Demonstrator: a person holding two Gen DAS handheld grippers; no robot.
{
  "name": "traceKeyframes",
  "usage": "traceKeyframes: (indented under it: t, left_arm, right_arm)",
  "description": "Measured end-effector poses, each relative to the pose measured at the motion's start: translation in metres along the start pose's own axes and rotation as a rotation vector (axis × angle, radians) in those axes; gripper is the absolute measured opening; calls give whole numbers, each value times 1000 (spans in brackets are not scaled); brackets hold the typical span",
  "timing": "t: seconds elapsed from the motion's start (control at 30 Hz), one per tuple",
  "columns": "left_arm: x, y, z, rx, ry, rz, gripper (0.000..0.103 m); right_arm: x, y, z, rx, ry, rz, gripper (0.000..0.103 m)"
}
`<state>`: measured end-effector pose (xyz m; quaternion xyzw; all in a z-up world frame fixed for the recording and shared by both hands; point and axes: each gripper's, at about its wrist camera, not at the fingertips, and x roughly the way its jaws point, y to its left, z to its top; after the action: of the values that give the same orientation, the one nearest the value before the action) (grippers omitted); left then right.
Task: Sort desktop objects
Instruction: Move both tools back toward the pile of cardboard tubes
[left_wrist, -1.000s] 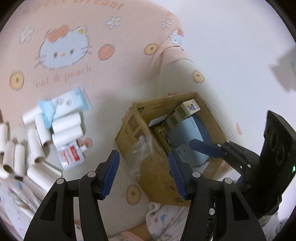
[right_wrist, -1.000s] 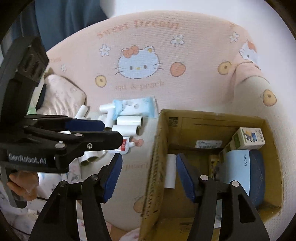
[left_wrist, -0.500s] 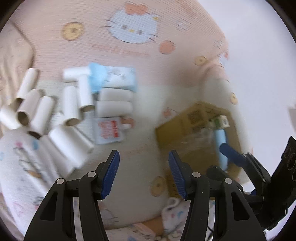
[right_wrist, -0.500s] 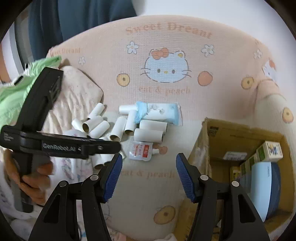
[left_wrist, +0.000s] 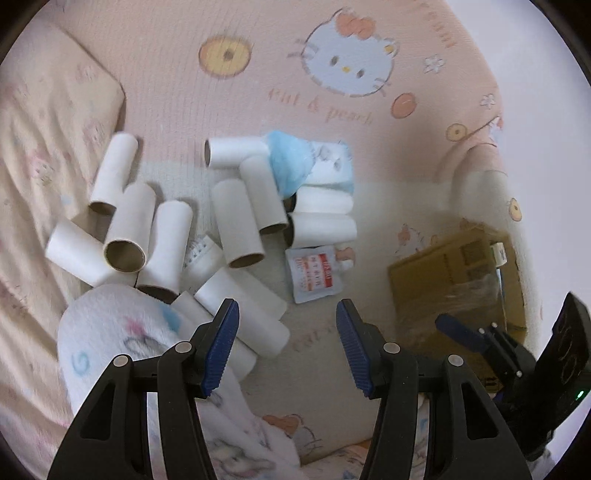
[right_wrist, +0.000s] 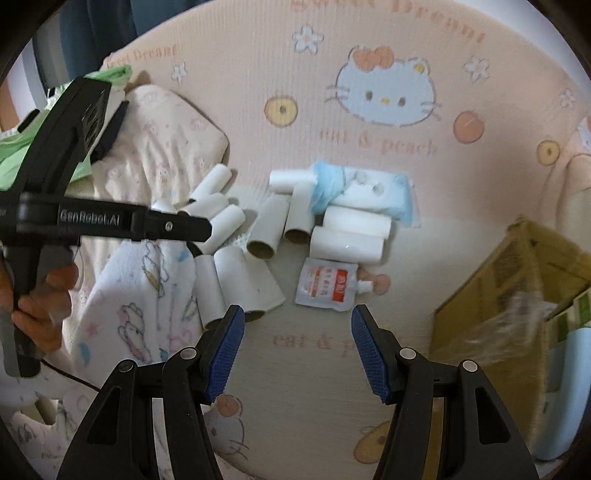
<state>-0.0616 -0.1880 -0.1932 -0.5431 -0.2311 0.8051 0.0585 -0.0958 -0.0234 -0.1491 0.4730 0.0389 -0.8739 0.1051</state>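
Both my grippers' jaws stand apart, empty. I'd bring the right gripper (right_wrist: 297, 349) onto the spouted pouch (right_wrist: 325, 286) at twelve o'clock, probably pinching its flat edge, avoiding the cardboard tubes (right_wrist: 347, 243).

Beyond my jaws spreads a peach-pink cartoon-cat printed bed sheet (right_wrist: 369, 155), softly lit. Left of them lies a pale pink patterned pillow (left_wrist: 48, 147); far right, a plain white wall (left_wrist: 535, 74).

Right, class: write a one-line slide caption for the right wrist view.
Open right gripper above a spouted pouch and scattered cardboard tubes, cardboard box alongside.
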Motion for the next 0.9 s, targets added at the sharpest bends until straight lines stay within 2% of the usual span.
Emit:
traceKeyframes:
  t: [0.1, 0.2, 0.33, 0.5, 0.57, 0.7, 0.8, 0.9]
  left_arm:
    - [19, 14, 12, -18, 42, -5, 59]
    - [30, 20, 21, -4, 42, -1, 59]
    - [46, 27, 29, -17, 52, -47, 57]
    - [68, 35, 29, 10, 75, 42, 57]
    - [72, 41, 28, -15, 92, 34, 56]
    - [69, 49, 27, -36, 54, 32, 53]
    - [74, 47, 27, -22, 63, 51, 51]
    - [78, 44, 25, 2, 87, 44, 50]
  right_arm:
    - [19, 6, -1, 0, 24, -11, 58]
    - [39, 15, -4, -12, 45, -21, 58]
    - [58, 21, -8, -9, 77, -5, 58]
    - [77, 22, -10, 30, 109, 24, 58]
    - [84, 20, -11, 57, 128, 28, 58]
    - [98, 15, -11, 118, 181, -3, 58]
    - [102, 12, -10, 152, 185, 14, 48]
    - [107, 8, -9, 221, 196, 81, 41]
